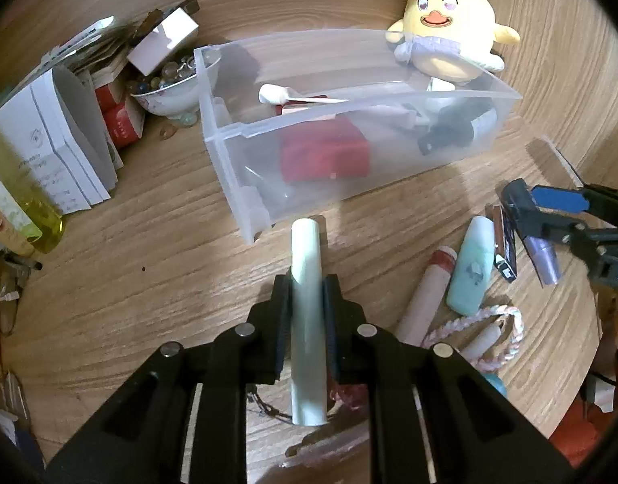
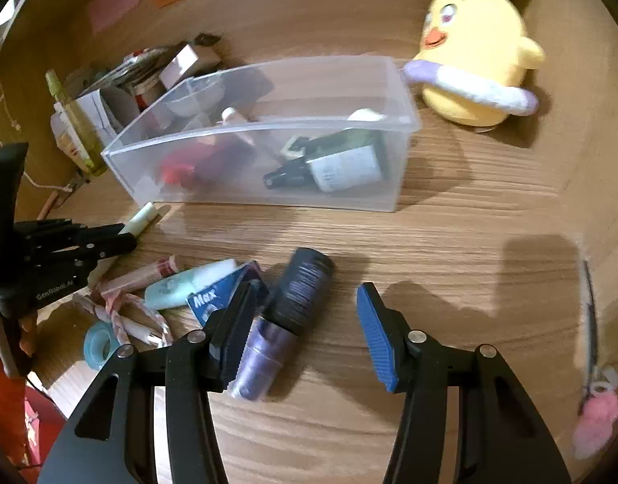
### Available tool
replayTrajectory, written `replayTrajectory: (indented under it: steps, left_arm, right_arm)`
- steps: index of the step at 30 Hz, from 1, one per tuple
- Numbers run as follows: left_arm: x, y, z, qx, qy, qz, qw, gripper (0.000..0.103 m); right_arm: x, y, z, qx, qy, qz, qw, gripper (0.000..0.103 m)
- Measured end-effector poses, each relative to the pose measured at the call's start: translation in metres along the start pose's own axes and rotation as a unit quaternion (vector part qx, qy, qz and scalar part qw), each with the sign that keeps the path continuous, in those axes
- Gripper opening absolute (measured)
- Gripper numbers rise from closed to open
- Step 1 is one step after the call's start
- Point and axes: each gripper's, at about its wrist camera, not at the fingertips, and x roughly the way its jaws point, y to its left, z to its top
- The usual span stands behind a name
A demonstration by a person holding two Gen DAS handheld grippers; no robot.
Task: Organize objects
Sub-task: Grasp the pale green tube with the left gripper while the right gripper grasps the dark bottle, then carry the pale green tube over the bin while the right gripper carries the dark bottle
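My left gripper (image 1: 306, 282) is shut on a pale green tube (image 1: 305, 282) and holds it above the wooden table, just in front of a clear plastic bin (image 1: 236, 121). The bin holds a red pouch (image 1: 325, 155), a dark bottle (image 2: 333, 167) and a white spoon-like item (image 1: 276, 94). My right gripper (image 2: 304, 322) is open over a dark purple tube (image 2: 292, 302) lying on the table. The left gripper with its tube also shows in the right wrist view (image 2: 123, 234).
A yellow chick plush (image 1: 450, 36) stands behind the bin. A teal tube (image 1: 472, 266), a pink tube (image 1: 428, 294), a braided cord (image 1: 506, 343) and a small box (image 2: 212, 298) lie in a pile. Boxes (image 1: 58, 141), a bowl of marbles (image 1: 167, 88) and a yellow bottle (image 1: 22, 201) stand left.
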Motion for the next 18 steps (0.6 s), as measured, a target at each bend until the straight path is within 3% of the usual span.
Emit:
replayTrajectory:
  steps: [3,5,7,18]
  left_arm:
    - [0.002,-0.001,0.002,0.004,-0.003,0.004,1.0,0.015]
    - [0.002,0.0,0.003,0.001,-0.005,0.007,1.0,0.015]
    - [0.0,0.0,0.002,-0.003,-0.008,0.003,1.0,0.015]
    - [-0.042,0.0,0.005,-0.03,-0.073,0.008,0.9969,0.015]
  right_arm:
    - [0.009,0.002,0.0,0.001,0.007,0.007,1.0,0.044]
    - [0.009,0.001,-0.001,0.003,0.004,0.009,1.0,0.03]
    - [0.007,-0.001,-0.002,0.011,0.002,0.016,1.0,0.024]
    - [-0.023,-0.007,0.0,0.011,-0.045,0.001,0.999,0.024]
